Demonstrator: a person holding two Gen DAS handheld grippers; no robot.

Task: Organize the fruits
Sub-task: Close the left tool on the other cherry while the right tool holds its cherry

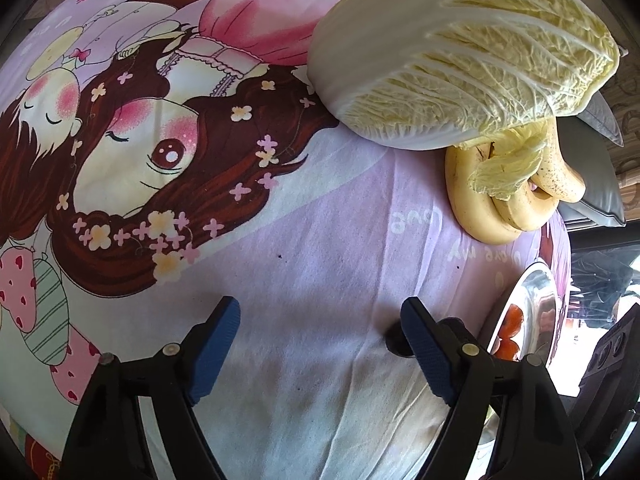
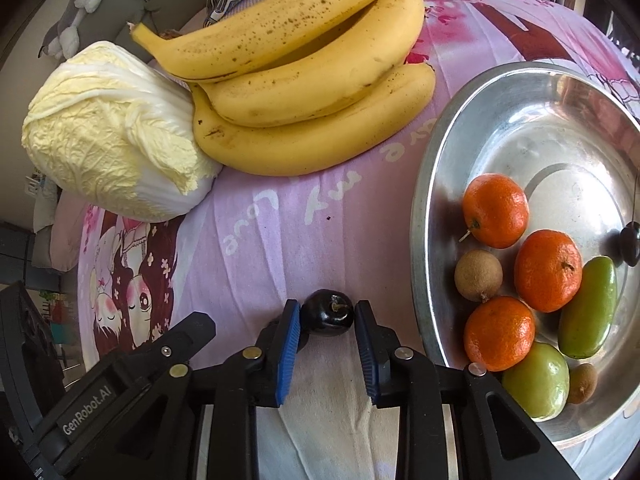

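Note:
In the right wrist view my right gripper point(image 2: 327, 314) has its blue pads on both sides of a small dark cherry point(image 2: 327, 313) that lies on the pink cloth; the pads touch it or nearly so. To its right a metal bowl point(image 2: 432, 184) holds three tangerines point(image 2: 495, 210), green fruits point(image 2: 588, 308) and small brown fruits point(image 2: 478, 275). A banana bunch point(image 2: 312, 92) lies behind. In the left wrist view my left gripper point(image 1: 320, 320) is open and empty over the cloth. The bananas point(image 1: 504, 204) and the bowl point(image 1: 532, 304) sit at its right.
A napa cabbage point(image 2: 116, 136) lies left of the bananas; in the left wrist view the cabbage point(image 1: 460, 60) partly covers them. The cartoon-print cloth point(image 1: 280, 240) covers the table. Grey sofa cushions point(image 2: 120, 4) stand behind. The left gripper's arm point(image 2: 120, 380) shows at lower left.

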